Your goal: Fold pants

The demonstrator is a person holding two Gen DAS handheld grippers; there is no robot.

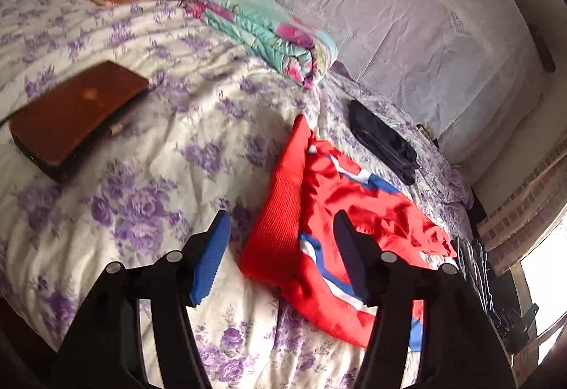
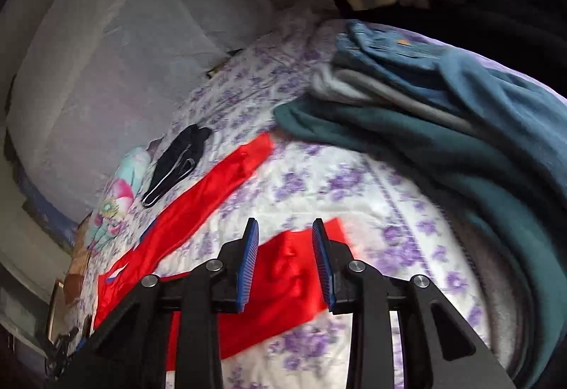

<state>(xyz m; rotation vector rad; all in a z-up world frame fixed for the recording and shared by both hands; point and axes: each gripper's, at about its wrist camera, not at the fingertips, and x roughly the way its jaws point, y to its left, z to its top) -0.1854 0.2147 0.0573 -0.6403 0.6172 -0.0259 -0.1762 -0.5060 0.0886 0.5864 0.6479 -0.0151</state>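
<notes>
A white bedspread printed with purple flowers point(image 1: 149, 148) fills both views. On it lie shiny red pants with blue-and-white side stripes point(image 1: 319, 212), waistband near the left gripper, legs spread toward the far side. The left gripper point(image 1: 280, 247) tilts downward above the waistband, jaws released and empty. The right gripper point(image 2: 285, 247) tilts downward over one leg's hem, jaws apart, gripping nothing.

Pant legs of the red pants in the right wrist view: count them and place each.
2. One leg stretches diagonally toward the dark garment; the other leg lies below the right gripper. Waist end partly hidden.
</notes>
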